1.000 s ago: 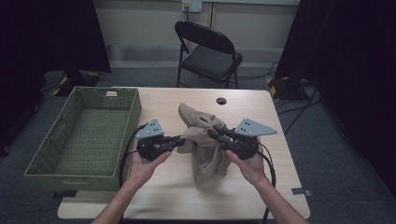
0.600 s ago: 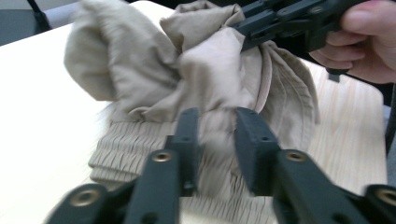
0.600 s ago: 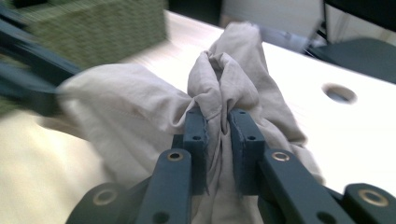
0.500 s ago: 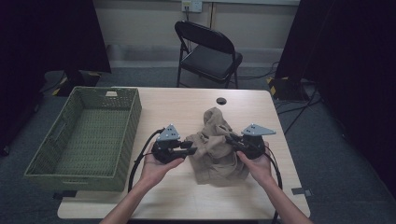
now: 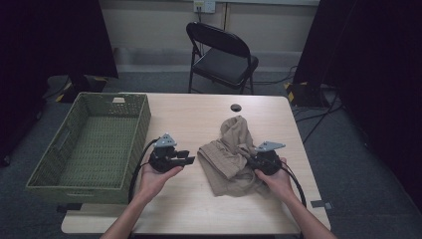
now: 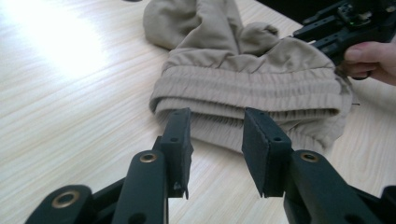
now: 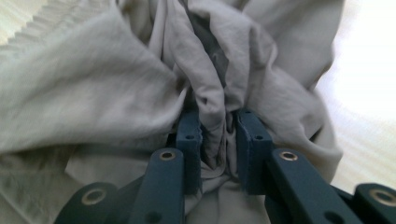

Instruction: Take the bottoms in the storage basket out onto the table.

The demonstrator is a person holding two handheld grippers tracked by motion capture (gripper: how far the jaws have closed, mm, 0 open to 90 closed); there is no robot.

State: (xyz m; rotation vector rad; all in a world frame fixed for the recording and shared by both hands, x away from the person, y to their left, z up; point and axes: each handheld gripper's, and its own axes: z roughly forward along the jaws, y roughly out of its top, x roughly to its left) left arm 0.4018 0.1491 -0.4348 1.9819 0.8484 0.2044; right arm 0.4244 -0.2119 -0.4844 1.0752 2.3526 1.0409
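Tan garment set down on the table, one gripper off it, one still in its folds

The single tan garment (image 5: 234, 157) lies crumpled on the table (image 5: 199, 119), its long axis running away from the person toward the far edge, elastic waistband facing the left gripper (image 6: 217, 140). That gripper's jaws have just been opening and stand apart with nothing between them, just short of the waistband. The right gripper (image 7: 219, 140) has a bunched fold between its pads (they look pressed on it, though loosening), its jaws having just been opening a little. Two grippers, one garment, one green basket (image 5: 64, 172) well off to the left, nearer the left hand (image 5: 154, 179). Any move to the basket likely goes leftward.
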